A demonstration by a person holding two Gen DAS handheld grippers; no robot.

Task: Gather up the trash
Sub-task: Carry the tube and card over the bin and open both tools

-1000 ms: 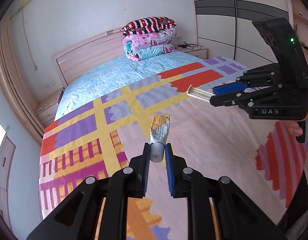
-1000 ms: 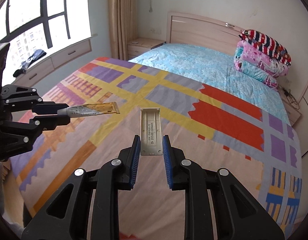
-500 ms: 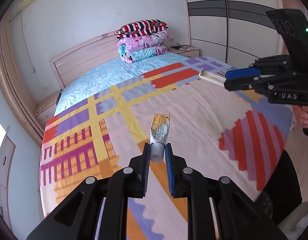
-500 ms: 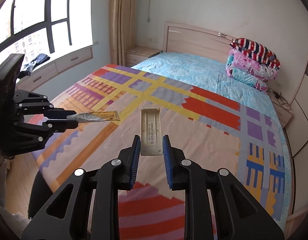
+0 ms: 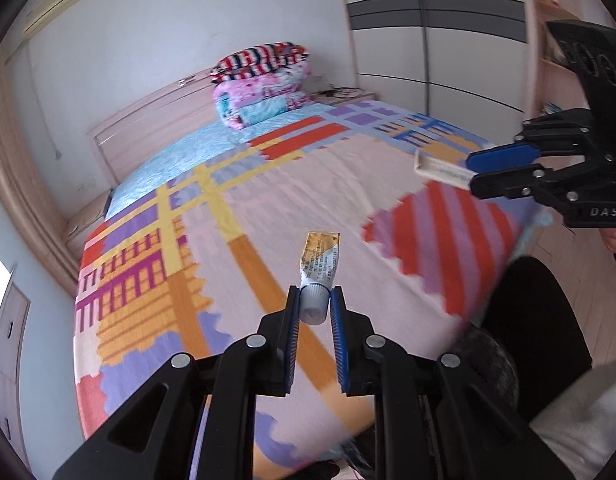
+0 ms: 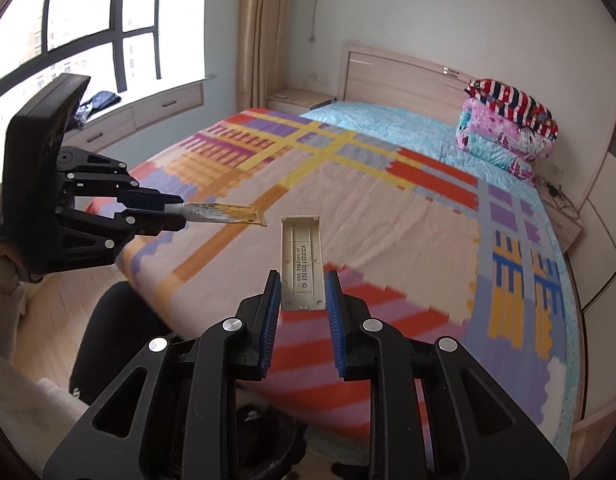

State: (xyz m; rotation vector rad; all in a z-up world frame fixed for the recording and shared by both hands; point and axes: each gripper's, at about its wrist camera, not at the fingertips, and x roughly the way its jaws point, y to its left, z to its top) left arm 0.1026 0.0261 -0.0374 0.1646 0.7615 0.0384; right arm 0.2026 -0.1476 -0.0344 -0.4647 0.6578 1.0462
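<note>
My left gripper is shut on the white cap end of a squeezed yellow tube, held in the air over the foot of the bed. The same tube and left gripper show at the left of the right wrist view. My right gripper is shut on a beige plastic cover with printed codes, also held above the bed's foot. In the left wrist view that cover sticks out of the right gripper at the right edge.
The bed carries a patchwork blanket; folded quilts lie stacked by the headboard. A dark bin or bag stands on the wood floor beside the bed's foot. Window seat drawers run along the left wall, a wardrobe along the right.
Both grippers have drawn back from over the bed toward its foot, each keeping its item. The floor and the dark bin have come into view.
</note>
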